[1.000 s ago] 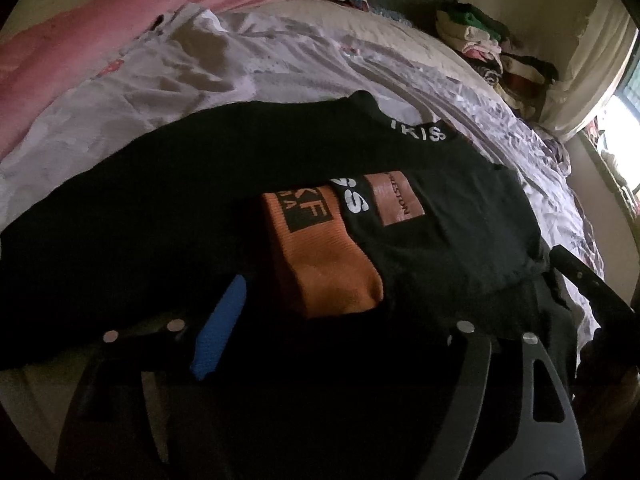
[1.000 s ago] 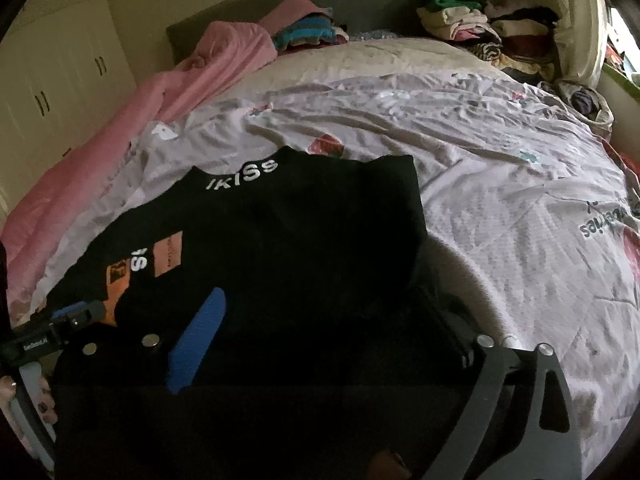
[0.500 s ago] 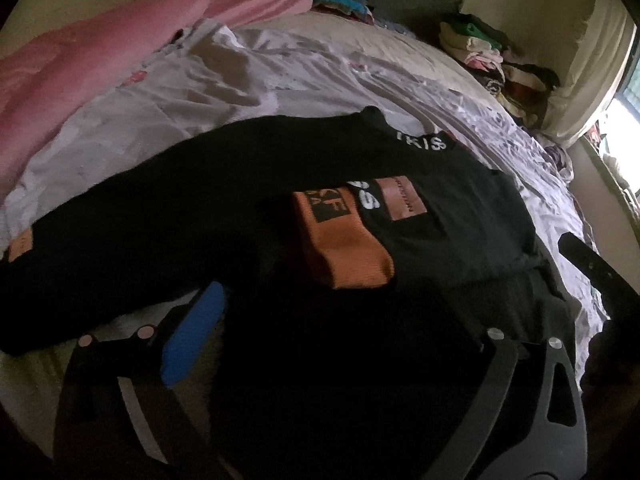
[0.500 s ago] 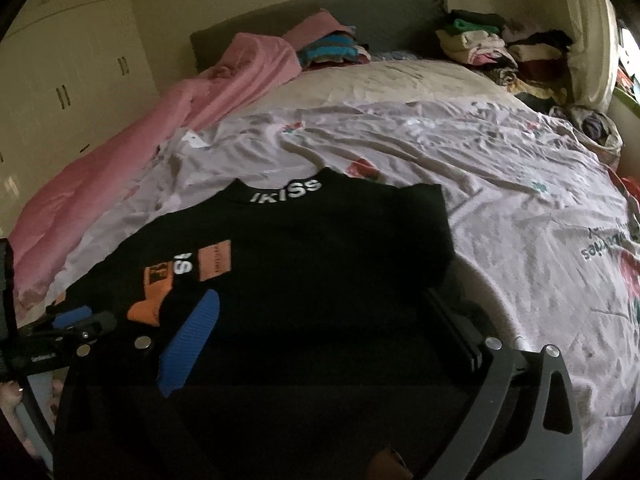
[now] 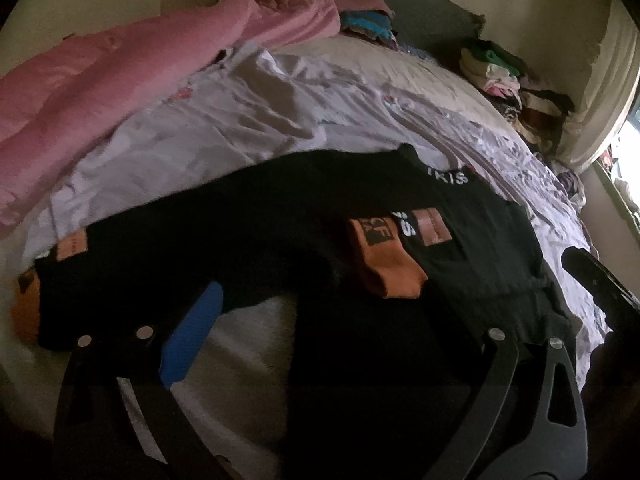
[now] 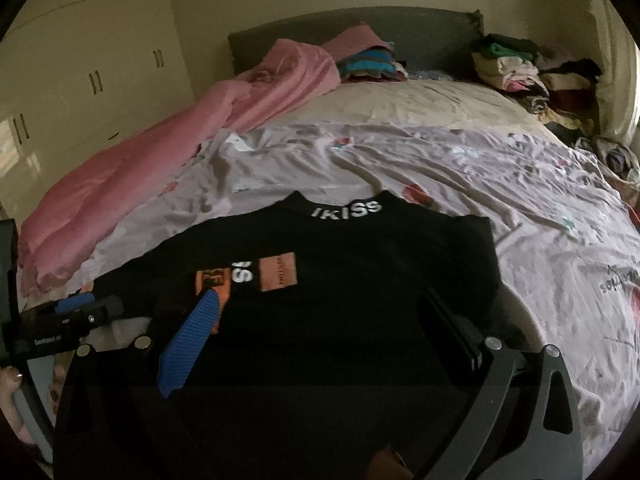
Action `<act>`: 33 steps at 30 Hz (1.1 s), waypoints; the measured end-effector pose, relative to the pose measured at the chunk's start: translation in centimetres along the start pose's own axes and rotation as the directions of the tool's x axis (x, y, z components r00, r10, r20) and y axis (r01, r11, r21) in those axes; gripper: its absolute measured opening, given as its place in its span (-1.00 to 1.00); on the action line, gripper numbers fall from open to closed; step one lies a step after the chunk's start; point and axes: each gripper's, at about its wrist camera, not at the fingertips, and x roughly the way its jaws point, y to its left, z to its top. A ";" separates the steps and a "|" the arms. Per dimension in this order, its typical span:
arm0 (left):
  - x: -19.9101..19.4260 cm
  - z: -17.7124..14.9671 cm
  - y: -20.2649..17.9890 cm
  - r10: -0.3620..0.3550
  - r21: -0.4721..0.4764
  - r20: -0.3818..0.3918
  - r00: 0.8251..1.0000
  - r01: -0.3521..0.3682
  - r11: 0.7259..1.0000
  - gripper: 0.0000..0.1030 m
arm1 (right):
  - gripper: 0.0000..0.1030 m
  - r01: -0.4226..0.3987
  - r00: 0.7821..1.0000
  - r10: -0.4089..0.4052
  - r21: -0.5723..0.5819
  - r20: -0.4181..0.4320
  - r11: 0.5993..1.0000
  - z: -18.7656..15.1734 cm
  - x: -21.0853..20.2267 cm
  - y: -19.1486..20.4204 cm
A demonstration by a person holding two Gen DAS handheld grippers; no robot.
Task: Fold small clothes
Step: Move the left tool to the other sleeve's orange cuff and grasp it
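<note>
Bedroom light is dim, and a wide bed carries a crumpled pale floral sheet, a pink blanket along its left side and piles of clothes at the far right corner. On the near part of the sheet lies the black sweater, collar with white lettering pointing to the far side, one orange-cuffed sleeve already crossed over the chest. The other sleeve stretches out to the left, its orange cuff at the bed's near left edge.

The left tongs stand wide apart above the sweater's near left part, nothing between them. The right tongs are likewise spread over the near hem and hold nothing.

The step in hand looks like folding the outstretched left sleeve inward. To do it well, the left tongs should pinch the sleeve near its cuff, catching both layers, lift only slightly, and carry it across so it lies flat beside the first sleeve. The right tongs could press the body to stop it sliding on the loose sheet. Knit fabric sags, so a low, slow sweep should avoid bunching.
</note>
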 end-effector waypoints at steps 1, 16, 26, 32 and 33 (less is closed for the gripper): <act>-0.1 0.0 0.2 0.004 -0.003 0.002 1.000 -0.004 1.000 0.79 | 0.91 -0.002 1.000 0.002 -0.006 -0.001 1.000 0.1 0.0 0.4; -2.8 0.5 5.3 0.064 -0.097 0.041 0.997 -0.060 0.994 0.80 | 0.91 -0.099 0.995 0.101 -0.110 0.010 0.989 1.6 -0.1 6.3; -4.3 0.2 8.5 0.111 -0.144 0.059 0.992 -0.102 0.984 0.81 | 0.91 -0.156 0.987 0.158 -0.185 -0.006 0.970 2.1 0.6 10.8; -4.5 -0.4 10.7 0.142 -0.183 0.051 0.989 -0.130 0.974 0.81 | 0.91 -0.185 0.983 0.183 -0.231 -0.029 0.955 2.0 1.5 13.8; -4.6 -0.5 11.1 0.149 -0.191 0.047 0.988 -0.138 0.972 0.81 | 0.91 -0.192 0.981 0.190 -0.236 -0.032 0.953 2.0 1.6 14.2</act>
